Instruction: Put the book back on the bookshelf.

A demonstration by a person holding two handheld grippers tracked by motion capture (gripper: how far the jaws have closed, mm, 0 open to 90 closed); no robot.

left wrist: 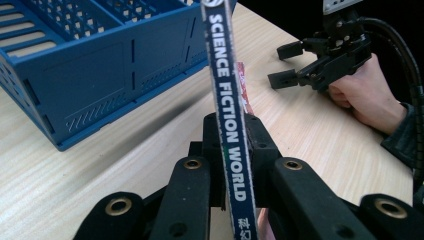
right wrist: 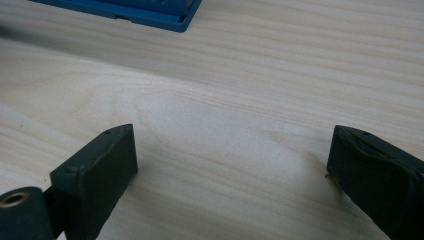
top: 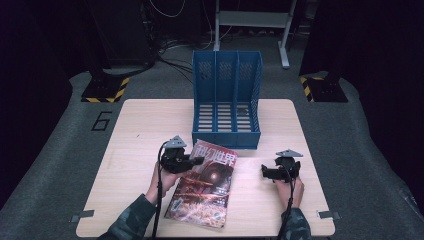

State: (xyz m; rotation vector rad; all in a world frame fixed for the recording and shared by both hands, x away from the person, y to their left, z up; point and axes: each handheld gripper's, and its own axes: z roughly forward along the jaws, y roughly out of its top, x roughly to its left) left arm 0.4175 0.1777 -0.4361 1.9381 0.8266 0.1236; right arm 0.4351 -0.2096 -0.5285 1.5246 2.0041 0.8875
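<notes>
A: Dark floor and cable clutter are sitting behind a pale wooden bench [top: 140, 125], and the left hand-held gripper [left wrist: 235, 150] is clamping its jaws on the spine of the magazine [top: 202, 182].

B: Where is the magazine lying relative to that hand-held gripper?

A: Its spine is running straight up between the jaws, and the pages are spreading away to the gripper's right, tilting off the bench. I judge the lift needs a firm pinch near the spine and a slow turn upright, so the pages aren't flopping open.

B: And the other hand-held gripper?

A: The right hand-held gripper [right wrist: 232, 160] is resting low over bare wood, its jaws standing wide apart with nothing between them.

B: The container?

A: The blue file rack [top: 227, 95] is standing just beyond the left hand-held gripper, its three slots showing nothing inside.
</notes>
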